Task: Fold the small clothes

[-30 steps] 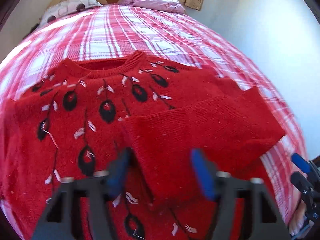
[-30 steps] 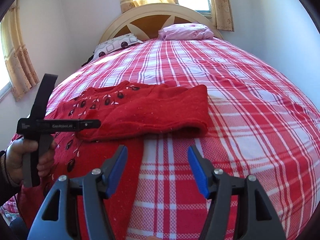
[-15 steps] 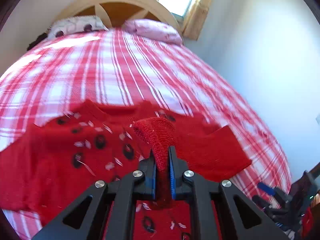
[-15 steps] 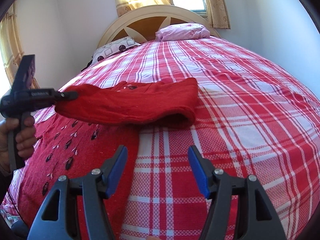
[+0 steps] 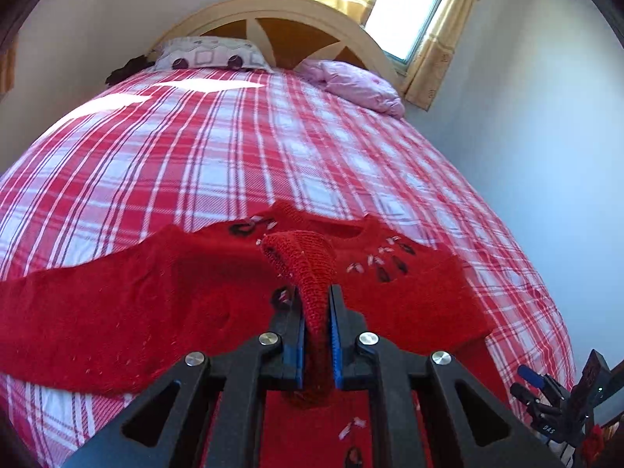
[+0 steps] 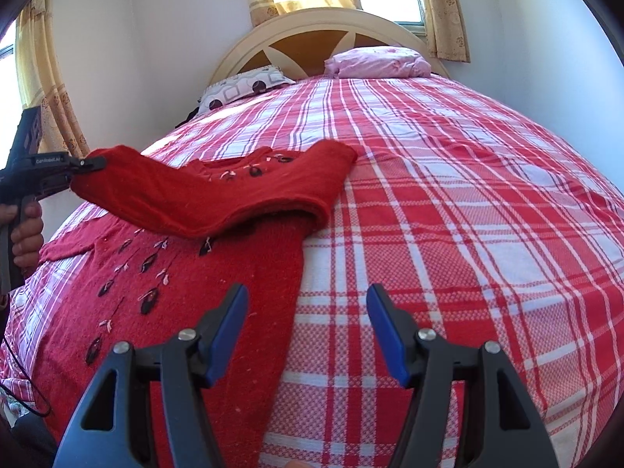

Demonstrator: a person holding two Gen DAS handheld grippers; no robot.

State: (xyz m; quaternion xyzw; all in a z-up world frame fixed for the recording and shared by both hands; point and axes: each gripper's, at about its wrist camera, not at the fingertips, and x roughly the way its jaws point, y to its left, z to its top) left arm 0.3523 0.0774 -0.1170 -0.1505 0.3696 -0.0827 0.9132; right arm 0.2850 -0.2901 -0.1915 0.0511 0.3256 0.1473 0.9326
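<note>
A red knit sweater [image 6: 187, 280] with black and white leaf marks lies flat on the plaid bed [image 6: 448, 202]. My left gripper [image 5: 316, 308] is shut on the cuff of its sleeve [image 5: 304, 257] and holds it lifted above the sweater's chest. In the right wrist view the left gripper [image 6: 91, 162] shows at the far left, with the sleeve [image 6: 218, 195] stretched from it across the sweater body to the shoulder. My right gripper [image 6: 308, 312] is open and empty, low over the sweater's right side edge.
A patterned pillow [image 6: 245, 87] and a pink pillow [image 6: 378, 62] lie by the wooden headboard [image 6: 312, 39]. White walls stand close on both sides of the bed. My right gripper also shows at the lower right of the left wrist view [image 5: 546, 394].
My left gripper closed on the sleeve cuff and lifted it up and leftward across the sweater. The right gripper stayed open and nearly still.
</note>
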